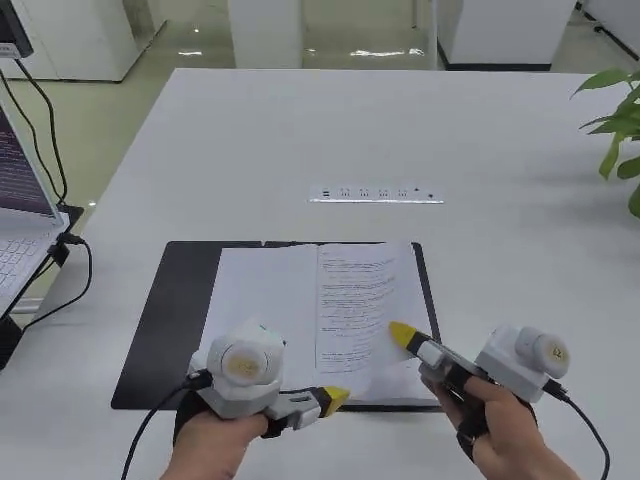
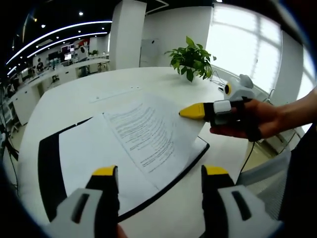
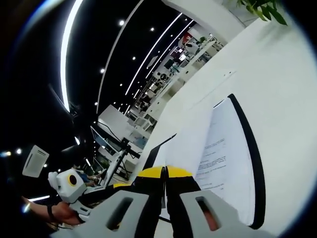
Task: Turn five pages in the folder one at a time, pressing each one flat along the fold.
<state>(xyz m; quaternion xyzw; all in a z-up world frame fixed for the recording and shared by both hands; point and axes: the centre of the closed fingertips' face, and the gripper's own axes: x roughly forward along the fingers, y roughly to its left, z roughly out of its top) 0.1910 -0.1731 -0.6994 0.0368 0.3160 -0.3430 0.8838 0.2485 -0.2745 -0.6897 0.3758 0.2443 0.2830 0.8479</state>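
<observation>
Your left gripper gapes released beside the flat black folder, your right gripper clenched over its printed page.

The folder lies open on the table, with its pages stacked over its right half. Behind the folder a socket strip sits in the table; a laptop stands well left of it and a plant behind and right. The left gripper is at the folder's front edge, and the right gripper is over its right page.
</observation>
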